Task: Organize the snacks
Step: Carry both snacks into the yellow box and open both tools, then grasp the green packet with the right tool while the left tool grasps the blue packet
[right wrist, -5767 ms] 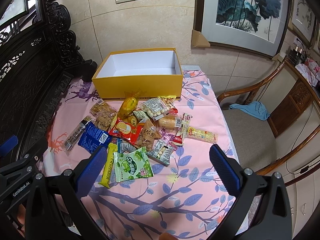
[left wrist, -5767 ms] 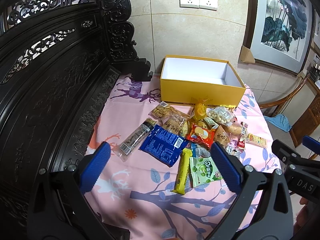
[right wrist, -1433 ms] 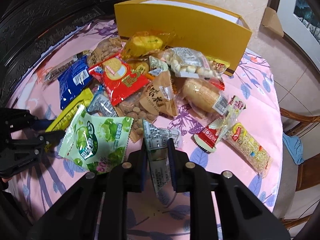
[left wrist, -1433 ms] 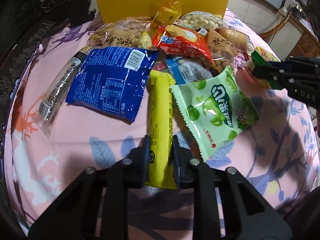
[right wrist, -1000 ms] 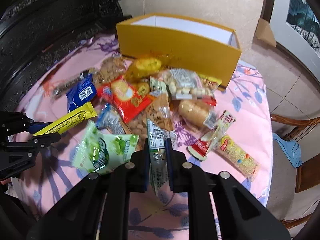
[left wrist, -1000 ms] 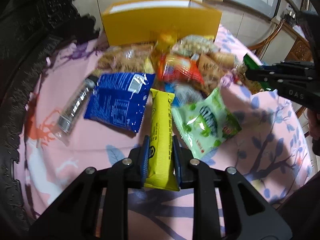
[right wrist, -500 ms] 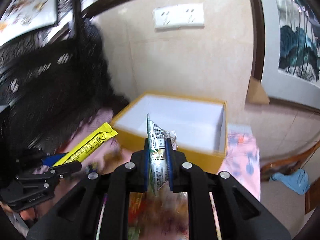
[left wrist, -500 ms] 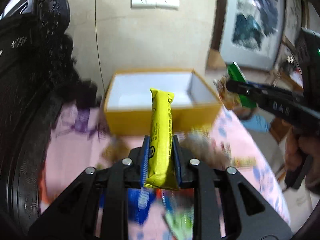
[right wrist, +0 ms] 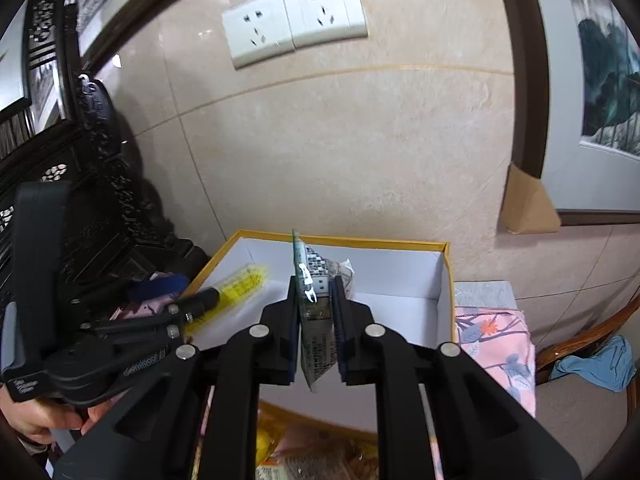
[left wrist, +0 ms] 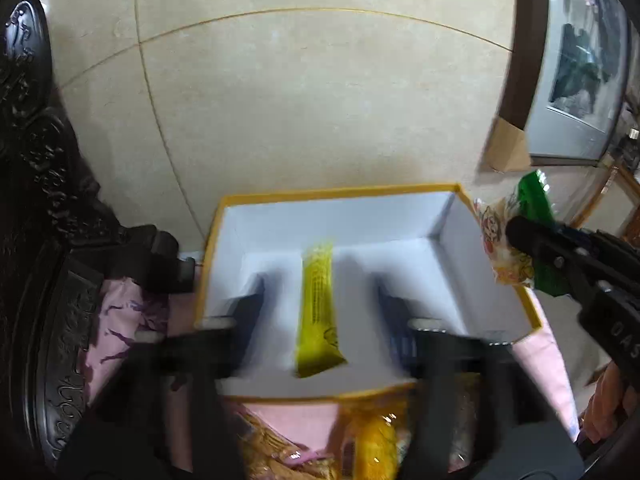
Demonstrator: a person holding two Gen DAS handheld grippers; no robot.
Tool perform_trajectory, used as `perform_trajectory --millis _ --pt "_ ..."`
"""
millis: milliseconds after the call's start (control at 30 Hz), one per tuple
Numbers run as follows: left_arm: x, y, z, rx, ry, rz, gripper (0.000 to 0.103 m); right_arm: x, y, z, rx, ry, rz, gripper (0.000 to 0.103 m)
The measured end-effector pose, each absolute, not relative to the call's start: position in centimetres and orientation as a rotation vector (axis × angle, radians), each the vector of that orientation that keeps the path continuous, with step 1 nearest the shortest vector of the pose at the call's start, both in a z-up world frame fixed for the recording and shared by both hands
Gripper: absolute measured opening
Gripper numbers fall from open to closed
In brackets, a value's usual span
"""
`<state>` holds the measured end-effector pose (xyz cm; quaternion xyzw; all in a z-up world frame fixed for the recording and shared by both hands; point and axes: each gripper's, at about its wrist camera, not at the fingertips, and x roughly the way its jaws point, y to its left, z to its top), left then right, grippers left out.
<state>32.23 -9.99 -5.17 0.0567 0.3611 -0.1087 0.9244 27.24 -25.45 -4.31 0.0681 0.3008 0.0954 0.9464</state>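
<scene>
Over the yellow box [left wrist: 496, 332], the left gripper [left wrist: 320, 308] has just spread its jaws wide, the yellow snack bar [left wrist: 318, 308] loose between them; the right gripper [right wrist: 316, 320], its jaws just easing apart, pinches a small snack packet [right wrist: 316, 308].

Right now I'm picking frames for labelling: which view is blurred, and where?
Left wrist view: the left gripper fingers smear with motion, the yellow snack bar slightly soft. Right wrist view: right gripper and its packet sharp; wall outlets bent by fisheye.

Each black plastic gripper [right wrist: 316, 312] has silver screws, blue finger pads [right wrist: 294, 316] and white lettering.
</scene>
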Motion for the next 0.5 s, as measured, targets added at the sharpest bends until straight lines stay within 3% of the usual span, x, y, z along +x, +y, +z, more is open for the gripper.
perform_trajectory --millis 33,100,500 --pt "32.0 -9.8 -4.9 0.111 0.724 -0.209 0.082 27.9 -25.5 -4.7 0.144 0.631 0.194 0.042" --pt "31.2 -9.1 -4.5 0.077 0.705 -0.215 0.086 28.4 -25.6 -5.1 0.151 0.648 0.172 0.056" --pt "20.5 -2.6 -7.2 0.033 0.737 -0.165 0.091 16.4 -24.6 -9.0 0.206 0.777 0.327 0.057"
